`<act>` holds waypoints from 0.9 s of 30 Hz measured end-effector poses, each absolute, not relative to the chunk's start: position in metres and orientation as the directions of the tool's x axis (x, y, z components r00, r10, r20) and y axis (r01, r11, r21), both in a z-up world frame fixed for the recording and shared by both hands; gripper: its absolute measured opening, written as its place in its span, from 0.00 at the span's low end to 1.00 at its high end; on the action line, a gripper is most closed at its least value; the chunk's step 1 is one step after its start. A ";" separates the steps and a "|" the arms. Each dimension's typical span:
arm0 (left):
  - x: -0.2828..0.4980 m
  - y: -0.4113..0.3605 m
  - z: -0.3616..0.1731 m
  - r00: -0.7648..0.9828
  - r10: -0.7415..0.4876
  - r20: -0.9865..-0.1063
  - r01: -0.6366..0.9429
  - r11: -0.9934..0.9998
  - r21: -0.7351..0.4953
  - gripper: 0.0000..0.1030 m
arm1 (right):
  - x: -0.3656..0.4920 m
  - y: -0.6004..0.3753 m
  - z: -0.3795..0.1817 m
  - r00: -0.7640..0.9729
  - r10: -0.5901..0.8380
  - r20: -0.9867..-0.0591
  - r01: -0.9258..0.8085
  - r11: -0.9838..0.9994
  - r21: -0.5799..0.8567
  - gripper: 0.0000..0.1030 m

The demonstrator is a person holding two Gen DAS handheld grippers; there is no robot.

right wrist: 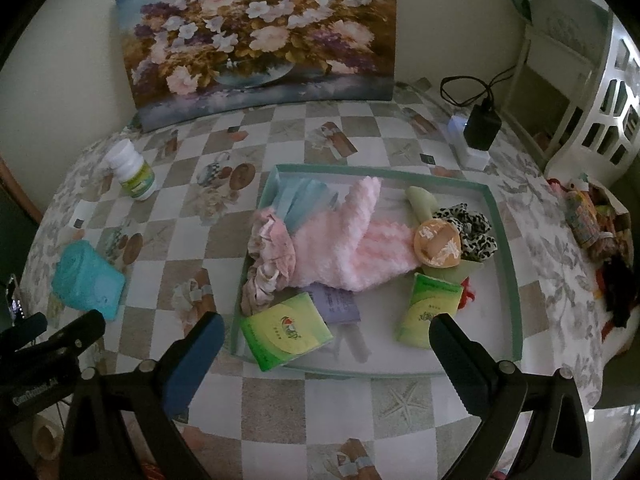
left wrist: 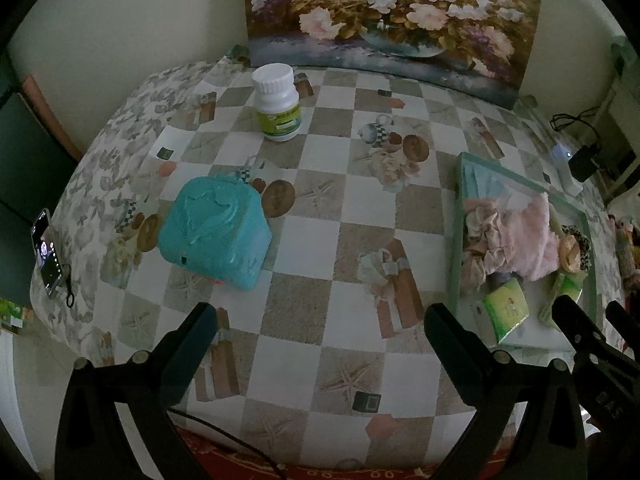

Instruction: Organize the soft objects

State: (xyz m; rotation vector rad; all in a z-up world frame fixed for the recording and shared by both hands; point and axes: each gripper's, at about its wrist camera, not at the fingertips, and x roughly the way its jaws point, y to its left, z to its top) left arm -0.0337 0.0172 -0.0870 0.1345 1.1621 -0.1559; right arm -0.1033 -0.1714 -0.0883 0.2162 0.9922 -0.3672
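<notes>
While soft things fill the tray (right wrist: 505,240), a teal pouch (right wrist: 86,282) left of it remains; both grippers' jaws gape wide, empty.

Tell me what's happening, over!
Left gripper open, empty. Right gripper open, empty. Pink fluffy cloth and tissue packs in tray. Nothing blocking.

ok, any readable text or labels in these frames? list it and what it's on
Nothing reads cleanly.
White bottle: green label, print blurred.
Green tissue packs: logo and print too small.
Purple pack: lines of print, unreadable.
Left gripper: white lettering on its body, too blurred.
</notes>
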 end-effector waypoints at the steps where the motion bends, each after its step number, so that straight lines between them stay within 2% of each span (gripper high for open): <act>1: -0.034 0.017 -0.087 0.388 -0.053 -0.920 0.192 0.981 0.024 1.00 | -0.104 -0.172 -0.089 0.492 -0.201 -0.847 0.397 0.918 0.013 1.00; 27: -0.034 0.017 -0.085 0.396 -0.048 -0.917 0.186 0.982 0.028 1.00 | -0.103 -0.172 -0.089 0.489 -0.204 -0.848 0.397 0.918 0.008 1.00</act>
